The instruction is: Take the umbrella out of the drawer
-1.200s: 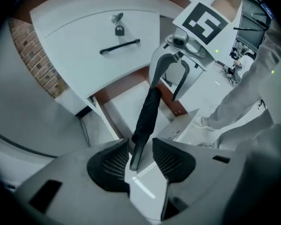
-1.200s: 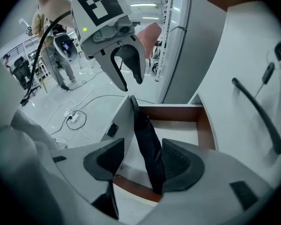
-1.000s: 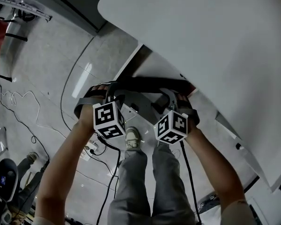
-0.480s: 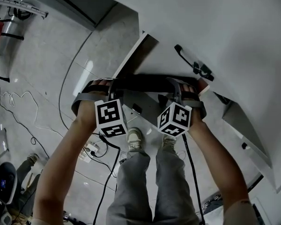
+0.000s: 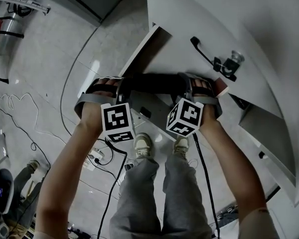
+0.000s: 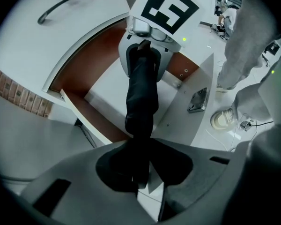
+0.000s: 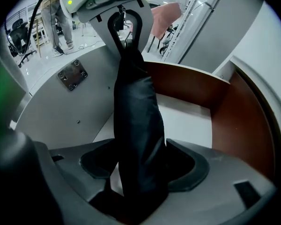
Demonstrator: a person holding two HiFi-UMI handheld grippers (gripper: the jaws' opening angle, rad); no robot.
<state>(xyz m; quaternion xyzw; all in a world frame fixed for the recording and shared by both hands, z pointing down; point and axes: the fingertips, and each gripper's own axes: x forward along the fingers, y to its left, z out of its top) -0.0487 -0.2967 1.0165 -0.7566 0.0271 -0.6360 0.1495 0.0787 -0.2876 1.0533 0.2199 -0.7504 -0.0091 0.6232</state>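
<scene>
A black folded umbrella (image 5: 154,82) lies across the open drawer (image 5: 139,54), spanning from one gripper to the other. My left gripper (image 5: 121,87) is at its left end; its jaws have just been closing and now pinch the umbrella's thin end (image 6: 141,125), so the left gripper (image 6: 143,175) is shut on it. My right gripper (image 5: 187,86) straddles the thick right part. In the right gripper view the umbrella (image 7: 136,125) sits between the wide jaws of the right gripper (image 7: 138,175), which have just been opening, with a gap on the left side.
Above the open drawer is a white drawer front with a black handle (image 5: 203,54). The drawer has brown walls (image 7: 187,86) and a white floor (image 6: 107,86). The person's shoes (image 5: 142,146) and cables (image 5: 107,158) are on the tiled floor below.
Both grippers have sunk toward the drawer and onto the umbrella. The white top surface has slid up out of view, showing the handle above the drawer.
</scene>
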